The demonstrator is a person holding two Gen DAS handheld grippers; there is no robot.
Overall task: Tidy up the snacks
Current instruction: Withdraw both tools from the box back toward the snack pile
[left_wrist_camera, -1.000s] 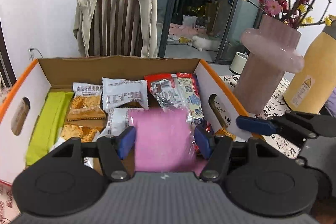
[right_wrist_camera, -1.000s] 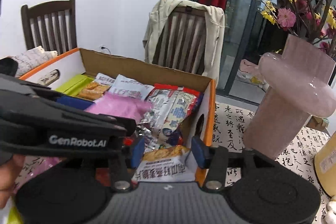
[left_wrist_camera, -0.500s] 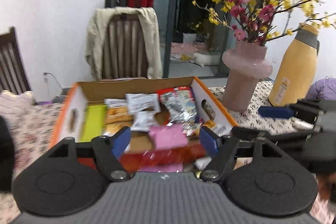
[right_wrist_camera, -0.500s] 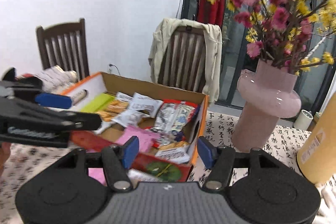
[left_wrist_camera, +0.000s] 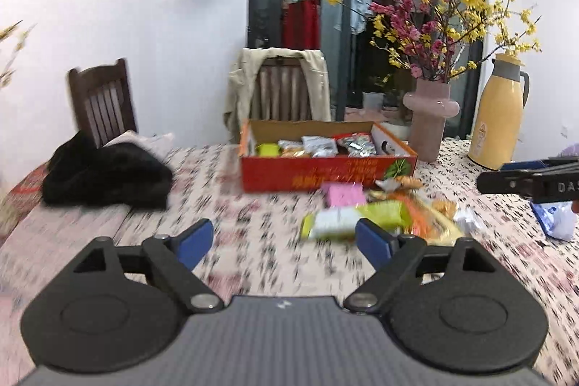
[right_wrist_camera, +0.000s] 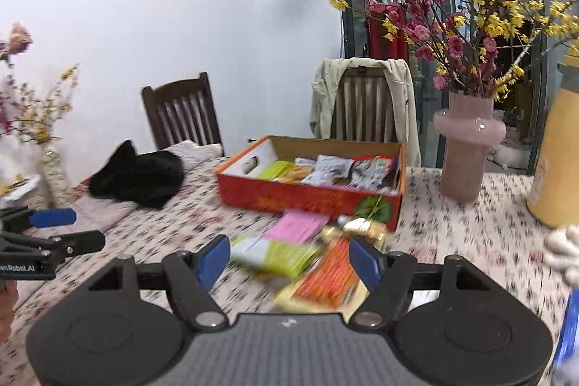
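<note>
Landmark: the red cardboard snack box (left_wrist_camera: 327,174), sitting on the patterned tablecloth (left_wrist_camera: 231,216) with its top open

Box is already holding a row of packets: a green one at its left end, orange and white ones mid-row, silver and red ones toward its right end

Loose snacks are lying on the cloth just in front of the box's near wall: a flat pink packet (left_wrist_camera: 343,193) closest to the wall, a green-and-white wrapper (left_wrist_camera: 356,219) nearer the cameras, and an orange packet (right_wrist_camera: 331,272) beside that. Motion blur is hiding the labels

Left gripper (left_wrist_camera: 284,243) is hovering over bare cloth in front of the box's left corner, jaws opening, spread wide, nothing between them

Right gripper (right_wrist_camera: 289,257) is hovering over the loose pile in front of the box's right corner, jaws opening and spread; the green wrapper and orange packet are showing in the gap, but the pads are not touching either

Handling judgement:
1. Packets are looking light, thin and soft, with slick film; they are likely crushable
2. Flat ones are offering little height off the cloth, so a pinch across the narrow width or on a crimped end seal seems best
3. Slip risk is highest on the glossy green wrapper

Pink vase (left_wrist_camera: 430,123) of blossom and yellow flask (left_wrist_camera: 497,118) are standing just right of the box; wide swings there could tip them
</note>
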